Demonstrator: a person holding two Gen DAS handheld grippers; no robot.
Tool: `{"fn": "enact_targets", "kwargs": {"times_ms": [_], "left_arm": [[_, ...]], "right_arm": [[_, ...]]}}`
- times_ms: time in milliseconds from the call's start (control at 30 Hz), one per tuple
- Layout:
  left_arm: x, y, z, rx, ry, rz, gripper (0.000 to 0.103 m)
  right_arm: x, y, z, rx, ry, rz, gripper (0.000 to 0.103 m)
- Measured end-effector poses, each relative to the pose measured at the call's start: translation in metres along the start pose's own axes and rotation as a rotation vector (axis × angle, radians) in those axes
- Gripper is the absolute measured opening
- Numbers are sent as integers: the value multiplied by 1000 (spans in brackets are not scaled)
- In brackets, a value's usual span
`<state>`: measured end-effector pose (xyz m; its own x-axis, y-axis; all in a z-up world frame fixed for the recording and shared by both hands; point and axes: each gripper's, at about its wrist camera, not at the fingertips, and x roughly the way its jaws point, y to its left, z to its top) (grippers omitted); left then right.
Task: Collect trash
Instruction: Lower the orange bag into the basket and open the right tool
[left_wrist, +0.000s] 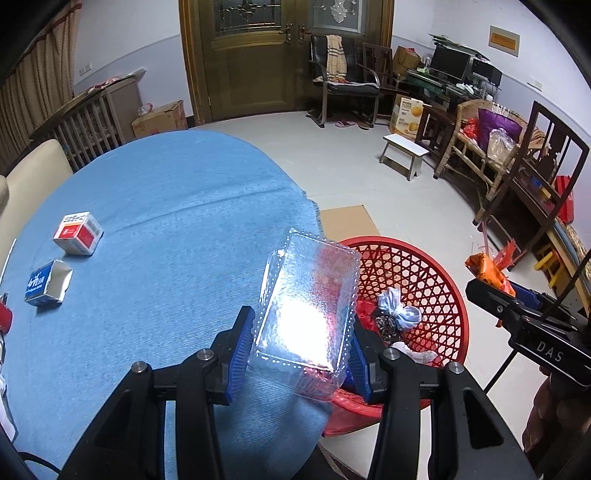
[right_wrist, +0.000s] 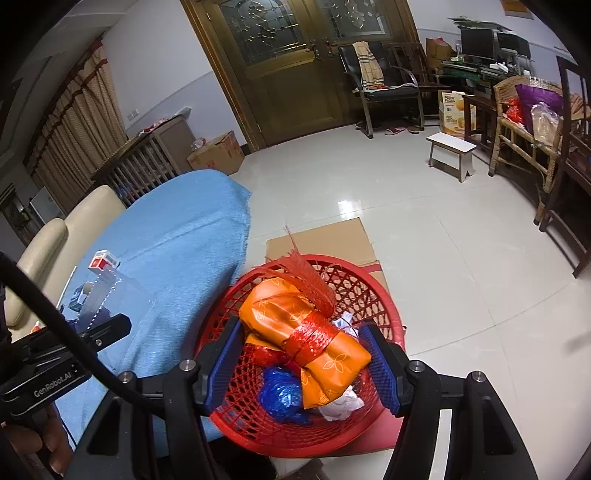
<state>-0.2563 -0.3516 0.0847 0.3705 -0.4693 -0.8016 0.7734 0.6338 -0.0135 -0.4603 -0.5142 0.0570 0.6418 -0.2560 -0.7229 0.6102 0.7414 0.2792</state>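
Left gripper (left_wrist: 301, 343) pinching clear plastic clamshell box (left_wrist: 308, 306), red basket (left_wrist: 424, 295) at three o'clock; right gripper (right_wrist: 301, 360) clamped on orange wrapped bundle (right_wrist: 306, 332) above it.

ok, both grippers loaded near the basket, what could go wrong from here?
1. Left gripper pinches the thin clear tray by its sides; it may buckle and slip.
2. The tray hangs over the table edge, not fully over the red basket.
3. The orange bundle in the right gripper could snag its mesh.

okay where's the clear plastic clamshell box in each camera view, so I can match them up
Left wrist: clear plastic box at lower centre, clamped in the left gripper.
Right wrist: at the left edge, only partly visible, above the blue tablecloth.
Shared landmark: red basket.
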Motion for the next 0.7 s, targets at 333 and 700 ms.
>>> {"fn": "enact_targets", "kwargs": {"times_ms": [333, 700], "left_arm": [[14, -14, 6, 15, 22, -16, 49], [28, -22, 13, 28, 48, -27, 49]], "right_arm": [[19, -2, 5, -14, 31, -13, 67], [51, -11, 2, 5, 142, -33, 75]]}}
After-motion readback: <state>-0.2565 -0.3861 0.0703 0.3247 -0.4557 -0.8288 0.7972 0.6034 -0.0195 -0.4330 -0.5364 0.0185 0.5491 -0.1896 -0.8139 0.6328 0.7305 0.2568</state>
